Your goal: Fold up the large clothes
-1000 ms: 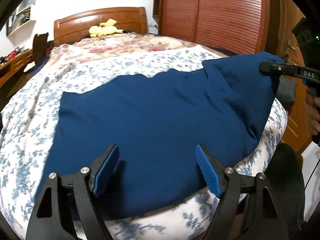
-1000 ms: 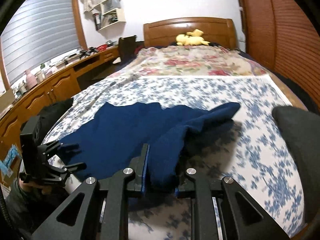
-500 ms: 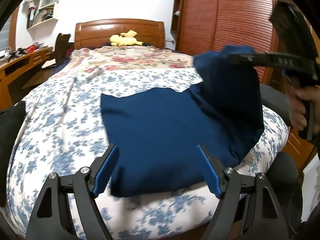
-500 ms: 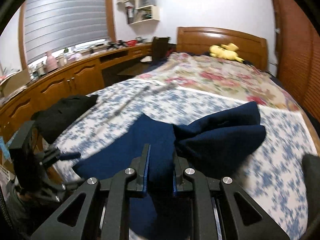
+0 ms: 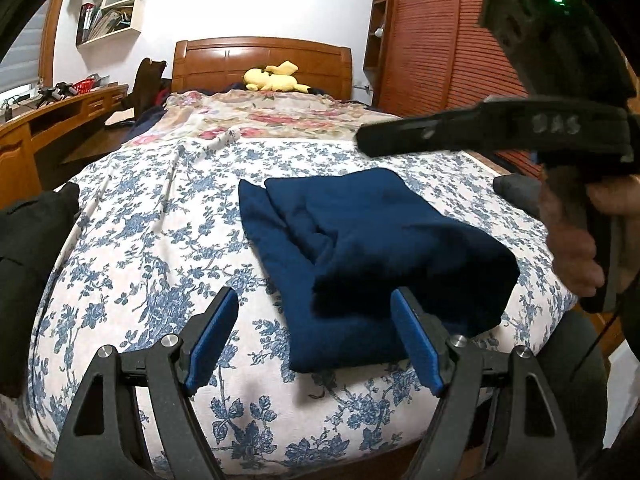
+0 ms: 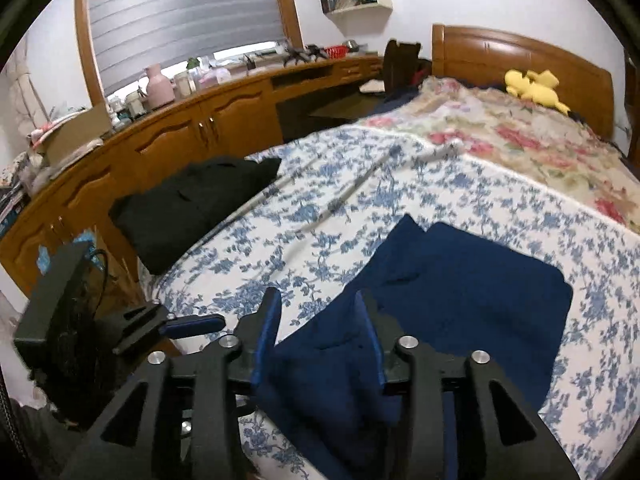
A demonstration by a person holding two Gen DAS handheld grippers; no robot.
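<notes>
A navy blue garment (image 5: pixel 380 232) lies folded in layers on the flowered bedsheet (image 5: pixel 160 248), near the foot of the bed. My left gripper (image 5: pixel 314 300) stands open just before the garment's near edge, with nothing gripped. My right gripper (image 6: pixel 320 320) hangs over the garment's (image 6: pixel 480 280) near left corner. Its jaws are opening: a fold of the blue cloth lies between them, with a gap showing beside the left pad. In the left wrist view a hand (image 5: pixel 572 240) holds that gripper above the garment's right side.
A black folded garment (image 6: pixel 192 200) lies at the bed's left edge beside the wooden cabinets (image 6: pixel 180 132). A yellow plush toy (image 5: pixel 272 78) rests by the headboard. A dark grey item (image 5: pixel 516 192) sits at the bed's right edge, near the red-brown wardrobe (image 5: pixel 440 60).
My right gripper carried the garment's right side over to the left and laid it on the rest, then its jaws parted. The left gripper shifted sideways along the bed's edge, still open.
</notes>
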